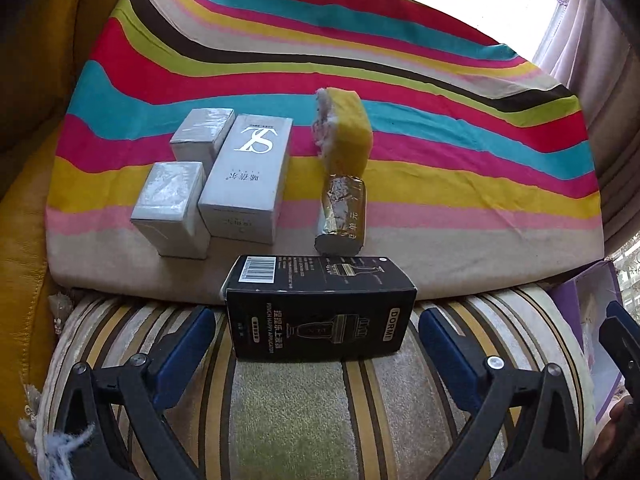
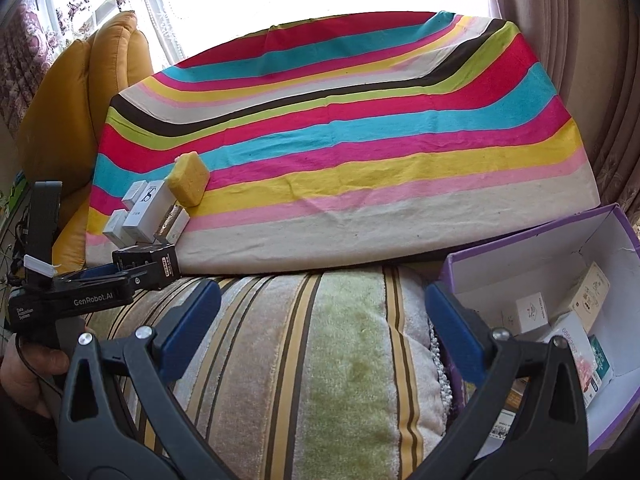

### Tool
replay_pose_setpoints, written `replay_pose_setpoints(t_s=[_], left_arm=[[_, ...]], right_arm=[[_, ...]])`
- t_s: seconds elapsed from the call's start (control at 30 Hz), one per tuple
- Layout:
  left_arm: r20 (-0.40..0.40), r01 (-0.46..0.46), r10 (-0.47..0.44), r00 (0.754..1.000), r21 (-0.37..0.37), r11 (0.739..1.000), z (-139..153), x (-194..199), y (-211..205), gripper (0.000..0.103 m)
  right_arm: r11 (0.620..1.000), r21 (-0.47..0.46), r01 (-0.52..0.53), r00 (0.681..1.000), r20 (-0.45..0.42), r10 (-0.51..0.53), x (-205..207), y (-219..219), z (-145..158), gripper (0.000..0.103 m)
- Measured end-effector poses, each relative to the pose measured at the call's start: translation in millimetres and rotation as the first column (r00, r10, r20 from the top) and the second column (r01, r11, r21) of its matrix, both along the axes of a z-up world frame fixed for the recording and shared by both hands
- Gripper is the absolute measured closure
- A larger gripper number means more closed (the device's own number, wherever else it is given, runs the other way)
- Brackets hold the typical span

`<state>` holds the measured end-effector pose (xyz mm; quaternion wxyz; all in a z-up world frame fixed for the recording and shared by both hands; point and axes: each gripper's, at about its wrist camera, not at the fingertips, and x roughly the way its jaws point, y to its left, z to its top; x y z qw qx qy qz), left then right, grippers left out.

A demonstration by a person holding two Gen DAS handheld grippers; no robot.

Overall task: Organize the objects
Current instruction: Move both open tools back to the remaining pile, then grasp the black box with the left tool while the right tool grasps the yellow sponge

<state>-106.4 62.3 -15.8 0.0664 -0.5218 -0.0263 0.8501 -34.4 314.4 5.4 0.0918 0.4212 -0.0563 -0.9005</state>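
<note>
Black cardboard, the DORMI box stood at the near edge of the striped cloth, between the wide-open left gripper. Closing off-centre could tip it onto the cushion. The right gripper was open, empty, beside the purple box.

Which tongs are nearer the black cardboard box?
Left. The left tongs straddle the black cardboard box, open; the right tongs hover open over the striped cushion, well away.

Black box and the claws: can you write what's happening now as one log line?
left claw: open, around black box | right claw: open, holding nothing | purple box: partly filled
</note>
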Motion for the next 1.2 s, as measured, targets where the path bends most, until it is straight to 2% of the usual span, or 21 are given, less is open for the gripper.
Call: replay_pose_setpoints(t_s=[0.07, 0.13, 0.3, 0.5, 0.73, 1.0, 1.1, 1.2], left_arm=[[-0.002, 0.000, 0.000, 1.000, 0.009, 1.000, -1.5, -1.8, -1.4, 0.002], [-0.002, 0.012, -0.012, 1.000, 0.029, 0.999, -1.7, -2.1, -2.5, 0.015], [-0.035, 0.027, -0.024, 0.999, 0.074, 0.997, 4.8, 4.1, -6.8, 0.015], [-0.168, 0.032, -0.004, 0.986, 0.162, 0.986, 28.1, 25.9, -26.3, 0.015], [-0.307, -0.098, 0.137, 0.942, 0.140, 0.985, 51.4, 29.4, -68.9, 0.015], [-0.379, -0.202, 0.261, 0.888, 0.188, 0.961, 59.6, 11.1, -112.0, 0.015], [-0.384, -0.225, 0.288, 0.877, 0.202, 0.953, 57.9, 3.6, -121.8, 0.015], [-0.372, -0.235, 0.304, 0.877, 0.222, 0.946, 51.9, -1.3, -128.7, 0.015]], right_arm=[[1.000, 0.005, -0.011, 1.000, 0.007, 0.011, -4.9, -6.1, -1.3, 0.000], [1.000, 0.010, -0.020, 1.000, 0.007, 0.020, -9.5, -12.4, -1.6, 0.000], [0.999, 0.025, -0.037, 0.999, 0.004, 0.037, -22.0, -29.9, -1.6, 0.000], [0.997, 0.048, -0.063, 0.998, -0.008, 0.064, -38.3, -55.8, -0.5, 0.000], [0.991, 0.060, -0.118, 0.993, -0.011, 0.119, -62.3, -97.1, -0.9, 0.000], [0.983, 0.088, -0.161, 0.986, -0.029, 0.164, -97.1, -154.3, -6.3, 0.001], [0.978, 0.116, -0.175, 0.983, -0.030, 0.179, -110.2, -173.4, -11.8, 0.001], [0.976, 0.143, -0.164, 0.985, -0.022, 0.168, -125.0, -182.6, -18.9, 0.004]])
